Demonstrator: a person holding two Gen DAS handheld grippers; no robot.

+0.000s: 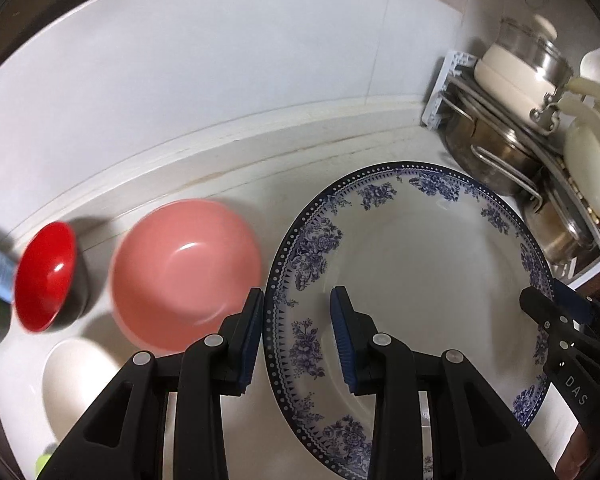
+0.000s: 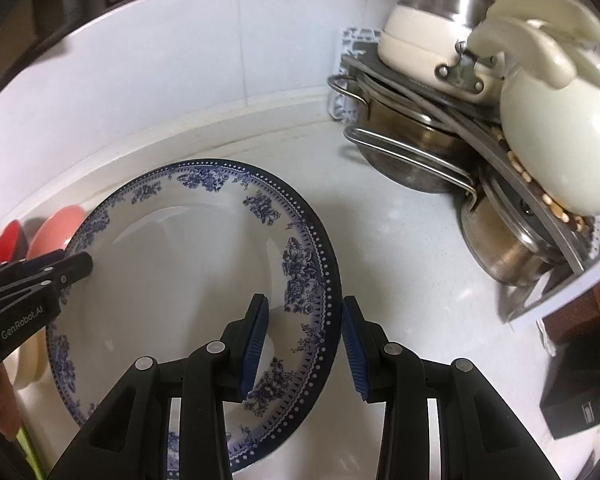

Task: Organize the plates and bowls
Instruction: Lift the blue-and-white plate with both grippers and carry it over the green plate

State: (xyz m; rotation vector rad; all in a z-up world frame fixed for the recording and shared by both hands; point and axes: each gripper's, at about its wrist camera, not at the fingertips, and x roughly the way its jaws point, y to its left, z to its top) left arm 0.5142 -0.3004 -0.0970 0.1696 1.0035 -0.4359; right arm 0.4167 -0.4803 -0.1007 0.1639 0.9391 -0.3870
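You hold the blue-patterned plate [image 1: 412,280] by its rims over the bench [image 2: 400,260], left gripper [image 1: 298,336] and right gripper [image 2: 306,344] fingers each straddling an edge, seemingly clamped. Left sit a pink bowl [image 1: 186,272] and red bowl [image 1: 46,274]. Far right, stacked steel pots [image 2: 412,148] crowd a rack.

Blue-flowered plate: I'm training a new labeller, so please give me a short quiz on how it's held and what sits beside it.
1. True or false: in the left wrist view, the pink bowl lies to the right of the plate.
2. How many grippers hold the plate's rim? A none, B one, C two.
3. Fill in: the small bowl beside the pink bowl is ___ inside.

Key: 1 false, it lies to the left. 2 C, the left gripper and the right gripper. 3 red.
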